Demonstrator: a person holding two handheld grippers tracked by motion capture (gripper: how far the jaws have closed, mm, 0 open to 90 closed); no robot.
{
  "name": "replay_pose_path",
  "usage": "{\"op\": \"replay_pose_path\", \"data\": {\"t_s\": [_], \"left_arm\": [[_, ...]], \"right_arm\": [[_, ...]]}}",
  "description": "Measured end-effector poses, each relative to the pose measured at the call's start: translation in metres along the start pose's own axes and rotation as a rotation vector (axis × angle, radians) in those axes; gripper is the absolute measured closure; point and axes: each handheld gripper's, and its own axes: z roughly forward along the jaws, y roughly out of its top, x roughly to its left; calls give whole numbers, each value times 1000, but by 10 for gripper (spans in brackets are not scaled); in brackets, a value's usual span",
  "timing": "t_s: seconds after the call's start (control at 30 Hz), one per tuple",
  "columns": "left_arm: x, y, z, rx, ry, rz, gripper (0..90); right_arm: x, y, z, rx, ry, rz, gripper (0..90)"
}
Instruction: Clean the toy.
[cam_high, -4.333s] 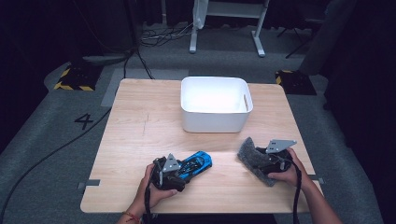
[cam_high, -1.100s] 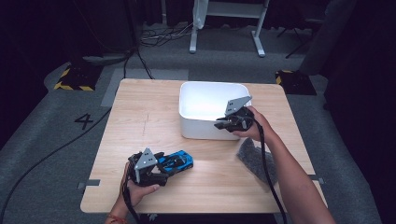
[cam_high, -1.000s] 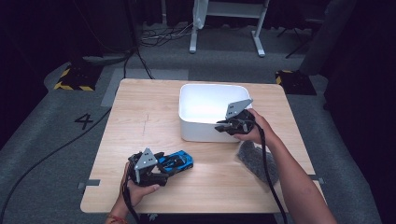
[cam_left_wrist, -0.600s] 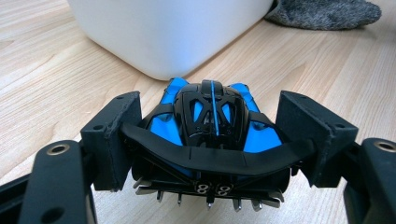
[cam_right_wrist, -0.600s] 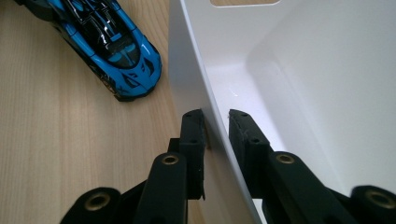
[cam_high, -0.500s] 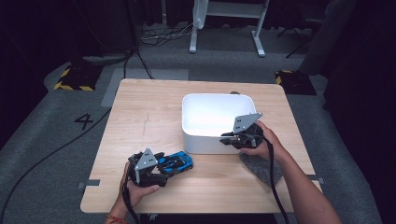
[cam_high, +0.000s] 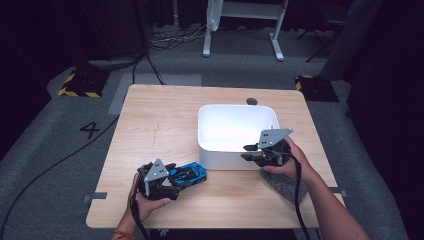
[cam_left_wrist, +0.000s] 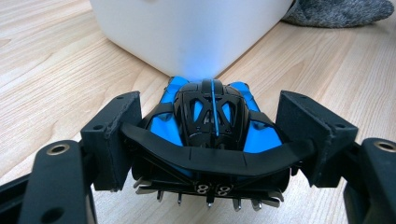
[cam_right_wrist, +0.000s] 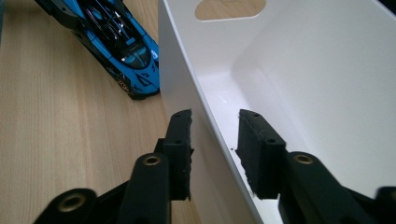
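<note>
**Bin drawn close, toy car waiting in the left jaws**

The left gripper (cam_high: 172, 180) is clamping a blue and black toy race car (cam_high: 187, 175) by its tail end, the jaws pressing on both flanks, as the left gripper view is showing. The car is resting on the wooden table (cam_high: 150, 130), its long axis running from the jaws toward the white plastic bin (cam_high: 235, 107), nose just short of the bin's near wall.

The right gripper (cam_high: 250, 152) is straddling that same bin's near rim: one jaw is standing outside the wall, the other inside, and the jaws have just been opening, so the pads are no longer pressing on the plastic. The bin looks empty inside.

The left hand is clearly the nearer one to the car, and the move likely coming is a lift up and over the rim directly ahead of the nose.

A grey felt-like cloth (cam_high: 285, 185) is lying under the right wrist. Beyond the table, dark carpet, cables and a stand's white legs are showing.
</note>
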Motion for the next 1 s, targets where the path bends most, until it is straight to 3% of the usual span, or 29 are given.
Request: {"op": "replay_pose_path", "data": {"t_s": [0.3,0.47,0.63,0.7,0.77,1.0], "left_arm": [[2,1,0,7,-6,3,245],[2,1,0,6,-5,1,245],[2,1,0,7,-2,11,245],[1,1,0,6,-6,8,245],[2,1,0,4,-9,4,245],[0,1,0,7,-11,10,245]], "right_arm": [[3,-29,-42,-97,-126,64,390],[8,-51,-58,-136,-215,103,356],[17,-77,-71,-167,-246,124,352],[22,-86,-76,-174,-274,110,352],[23,-96,-80,-179,-250,150,344],[16,-134,-58,-70,-195,261,320]]}}
